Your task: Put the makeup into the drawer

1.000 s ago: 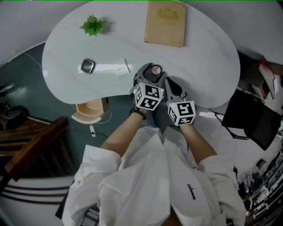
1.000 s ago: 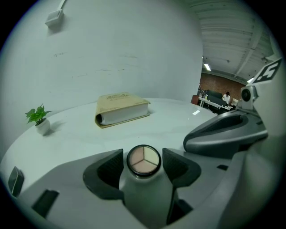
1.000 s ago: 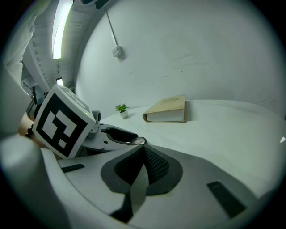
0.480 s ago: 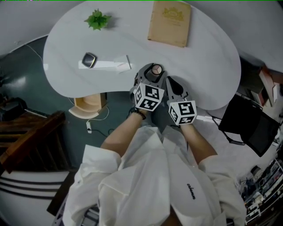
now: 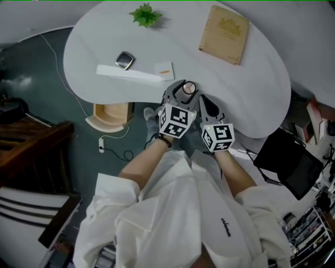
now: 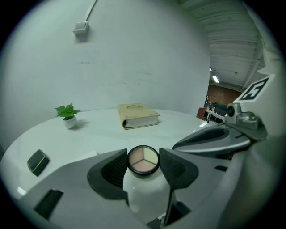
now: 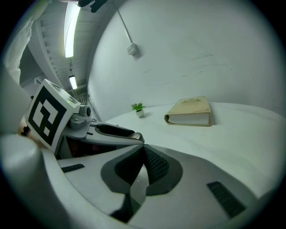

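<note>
A round makeup compact (image 6: 143, 160) with three pale shades sits between the pads of my left gripper (image 6: 143, 163), which is shut on it. In the head view the compact (image 5: 188, 88) and the left gripper (image 5: 183, 90) hang over the near edge of the white table (image 5: 246, 89). My right gripper (image 5: 205, 102) is just right of it, and in its own view the right gripper (image 7: 142, 164) is shut with nothing in it. A light wooden compartment (image 5: 111, 116) shows below the table's near left edge.
On the table are a tan book (image 5: 224, 34), a small green plant (image 5: 146, 14), a dark square case (image 5: 124, 60), a long white strip (image 5: 128, 74) and a small white card (image 5: 164, 69). A black chair (image 5: 288, 165) stands at the right.
Both grippers have shifted slightly right and lifted together, the compact still in the left one. The table's items now lie further right in the head view.
</note>
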The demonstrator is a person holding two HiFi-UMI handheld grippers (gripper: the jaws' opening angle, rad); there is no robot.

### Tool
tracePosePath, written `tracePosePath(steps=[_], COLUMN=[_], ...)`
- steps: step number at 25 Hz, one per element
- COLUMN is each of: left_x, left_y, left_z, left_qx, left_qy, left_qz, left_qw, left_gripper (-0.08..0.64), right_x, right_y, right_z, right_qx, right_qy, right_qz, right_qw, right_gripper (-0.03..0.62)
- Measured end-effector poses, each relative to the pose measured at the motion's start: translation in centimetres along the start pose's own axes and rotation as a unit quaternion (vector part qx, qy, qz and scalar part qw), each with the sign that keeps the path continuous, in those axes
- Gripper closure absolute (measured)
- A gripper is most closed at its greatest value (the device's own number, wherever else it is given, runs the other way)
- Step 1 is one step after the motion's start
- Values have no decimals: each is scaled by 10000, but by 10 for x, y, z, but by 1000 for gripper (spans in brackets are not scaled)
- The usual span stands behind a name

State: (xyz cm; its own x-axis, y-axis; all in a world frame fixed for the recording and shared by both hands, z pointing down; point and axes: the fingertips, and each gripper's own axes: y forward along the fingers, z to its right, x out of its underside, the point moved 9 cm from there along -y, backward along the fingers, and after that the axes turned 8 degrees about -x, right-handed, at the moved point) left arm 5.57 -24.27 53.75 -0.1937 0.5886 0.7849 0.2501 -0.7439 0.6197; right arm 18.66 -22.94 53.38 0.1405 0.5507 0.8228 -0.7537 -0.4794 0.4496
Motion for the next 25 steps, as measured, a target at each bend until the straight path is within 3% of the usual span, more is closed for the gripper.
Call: tracePosePath(steps=[14, 25], left_x=[62, 148], left_y=[-127, -211], left_z=[-131, -220], left_qx=[-225, -528], left_qy=[-302, -486], left_qz=[289, -3], left_qw=[9989, 9974], left_gripper=[324, 324], right_x=[3, 30], right_y=[85, 165], right_z=[-154, -264], right_qx=[-814, -1491], right_qy=[-284, -523], right_qz=[-224, -627], right_qw=[9960, 9854], right_gripper=[575, 575])
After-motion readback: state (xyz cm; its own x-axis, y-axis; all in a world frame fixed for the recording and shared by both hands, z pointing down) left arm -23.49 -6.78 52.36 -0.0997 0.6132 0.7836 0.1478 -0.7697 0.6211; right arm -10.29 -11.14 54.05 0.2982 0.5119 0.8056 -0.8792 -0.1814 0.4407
